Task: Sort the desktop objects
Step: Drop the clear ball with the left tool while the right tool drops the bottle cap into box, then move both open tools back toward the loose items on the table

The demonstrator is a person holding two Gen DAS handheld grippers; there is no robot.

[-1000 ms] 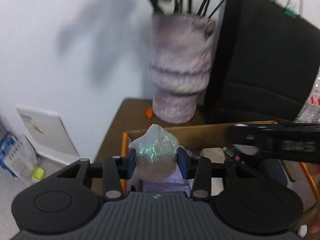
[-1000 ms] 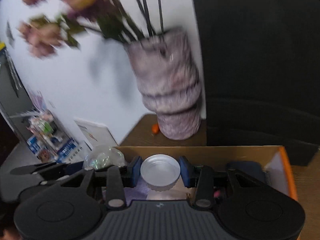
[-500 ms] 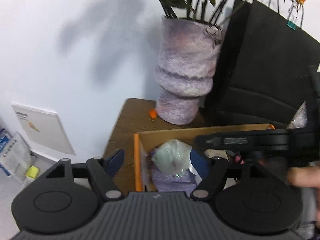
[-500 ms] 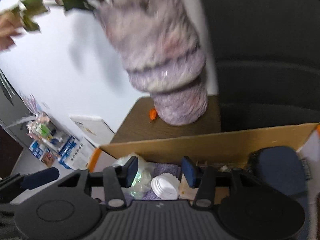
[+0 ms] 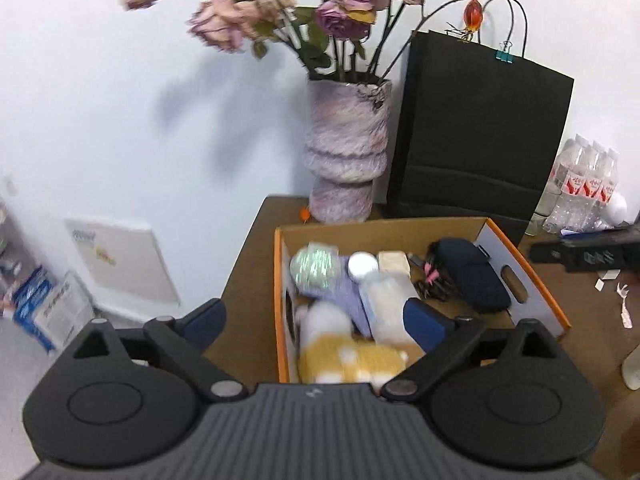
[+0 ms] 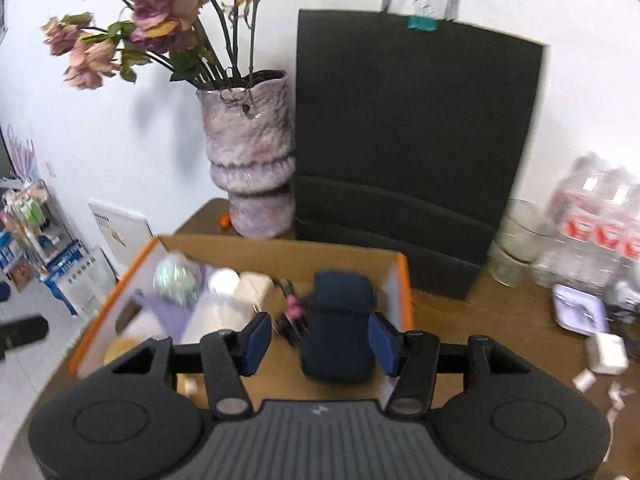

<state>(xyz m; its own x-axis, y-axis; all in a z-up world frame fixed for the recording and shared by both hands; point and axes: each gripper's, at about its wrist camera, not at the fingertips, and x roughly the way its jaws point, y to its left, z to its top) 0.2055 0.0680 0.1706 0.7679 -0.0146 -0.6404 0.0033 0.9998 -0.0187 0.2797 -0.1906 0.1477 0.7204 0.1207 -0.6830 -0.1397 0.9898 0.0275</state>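
An orange-edged cardboard box [image 5: 524, 276] [image 6: 403, 280] sits on the brown desk. Inside lie an iridescent crumpled ball [image 5: 314, 266] [image 6: 176, 274], a white round lid [image 5: 362, 265] [image 6: 223, 280], a dark blue pouch [image 5: 468, 276] [image 6: 340, 328], a purple cloth [image 5: 352, 300] and a yellow-and-white soft item [image 5: 352, 356]. My left gripper [image 5: 316, 320] is open and empty above the box's near left side. My right gripper [image 6: 320, 338] is open and empty above the box's near right side.
A purple vase [image 5: 346, 160] [image 6: 250, 160] with dried roses and a black paper bag [image 5: 476, 136] [image 6: 408, 152] stand behind the box. Water bottles [image 5: 584, 184] [image 6: 592, 224], a glass jar [image 6: 516, 248] and small paper scraps [image 6: 604, 352] lie at the right.
My left gripper let go of the iridescent ball and my right let go of the white lid; both now lie in the box. Both grippers opened and drew back and up.
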